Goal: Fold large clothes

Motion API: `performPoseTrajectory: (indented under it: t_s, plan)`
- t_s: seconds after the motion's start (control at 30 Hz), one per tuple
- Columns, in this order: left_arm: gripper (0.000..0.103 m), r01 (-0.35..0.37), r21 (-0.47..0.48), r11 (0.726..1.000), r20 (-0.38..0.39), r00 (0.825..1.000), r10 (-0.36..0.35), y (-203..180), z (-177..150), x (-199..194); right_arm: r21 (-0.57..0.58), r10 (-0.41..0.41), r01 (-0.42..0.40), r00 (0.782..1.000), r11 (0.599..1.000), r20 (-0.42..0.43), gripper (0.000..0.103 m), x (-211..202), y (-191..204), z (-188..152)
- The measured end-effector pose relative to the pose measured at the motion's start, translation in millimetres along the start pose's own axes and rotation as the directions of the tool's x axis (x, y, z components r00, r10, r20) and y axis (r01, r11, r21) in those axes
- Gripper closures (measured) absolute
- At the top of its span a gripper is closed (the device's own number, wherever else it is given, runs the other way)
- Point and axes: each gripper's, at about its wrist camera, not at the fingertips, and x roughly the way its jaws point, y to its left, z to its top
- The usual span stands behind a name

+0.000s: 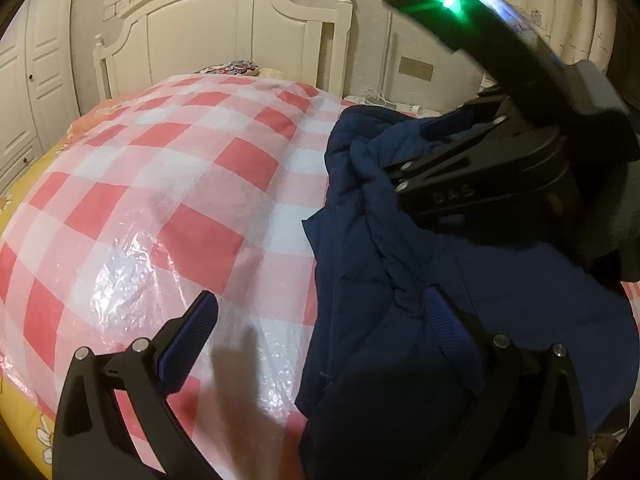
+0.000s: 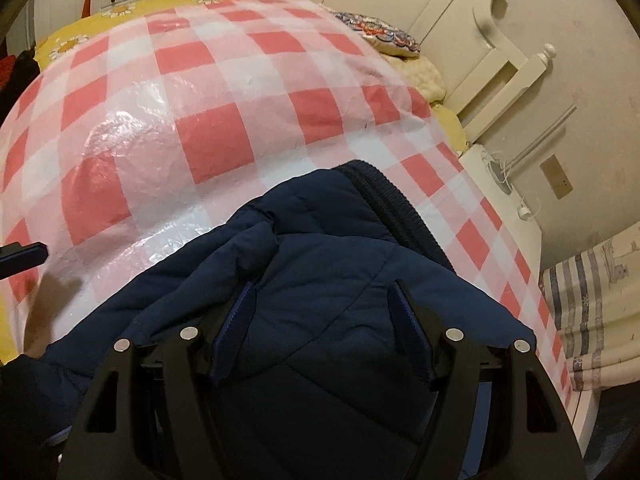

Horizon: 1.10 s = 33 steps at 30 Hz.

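A dark navy padded jacket [image 1: 400, 280] lies bunched on the right part of a bed covered with a red-and-white checked plastic sheet [image 1: 180, 184]. My left gripper [image 1: 320, 312] is open, its left finger over the sheet and its right finger over the jacket's edge. My right gripper [image 1: 404, 160] appears in the left wrist view, shut on a fold of the jacket. In the right wrist view the jacket [image 2: 320, 272] fills the space between the right gripper's [image 2: 324, 296] fingers, which pinch the padded cloth. The left gripper's fingertip [image 2: 24, 258] shows at the left edge.
A cream headboard [image 1: 224, 28] stands at the far end, with a patterned pillow [image 1: 236, 67] below it. White wardrobe doors [image 1: 24, 92] are on the left. A yellow flowered bedsheet [image 2: 100, 20] shows under the checked sheet. Striped bedding [image 2: 580, 320] lies at the right.
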Motion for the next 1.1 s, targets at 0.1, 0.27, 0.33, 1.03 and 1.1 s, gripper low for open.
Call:
performPoseTrajectory:
  t_s: [0.1,0.27,0.33,1.03,1.1]
  plan:
    - [0.002,0.009,-0.003,1.000,0.001,1.000,-0.009,1,-1,0,0.008,0.041,-0.041,0.998,0.999,0.049,0.035,-29,-4,-2]
    - [0.002,0.015,-0.009,1.000,0.001,1.000,-0.015,2,-1,1,-0.012,0.030,-0.029,0.995,1.000,0.100,0.026,-68,-3,-24]
    - [0.002,0.018,-0.016,1.000,0.002,1.000,-0.018,2,-1,1,-0.040,0.001,0.002,0.997,0.999,0.078,0.022,-61,5,-35]
    - [0.002,0.227,-0.145,0.963,-0.167,0.954,-0.250,26,8,9,0.628,0.349,-0.483,0.875,0.610,0.334,0.007,-82,-85,-234]
    - [0.002,0.255,-0.177,0.951,-0.177,0.942,-0.285,27,5,15,0.654,0.471,-0.601,0.789,0.460,0.393,0.007,-61,-81,-258]
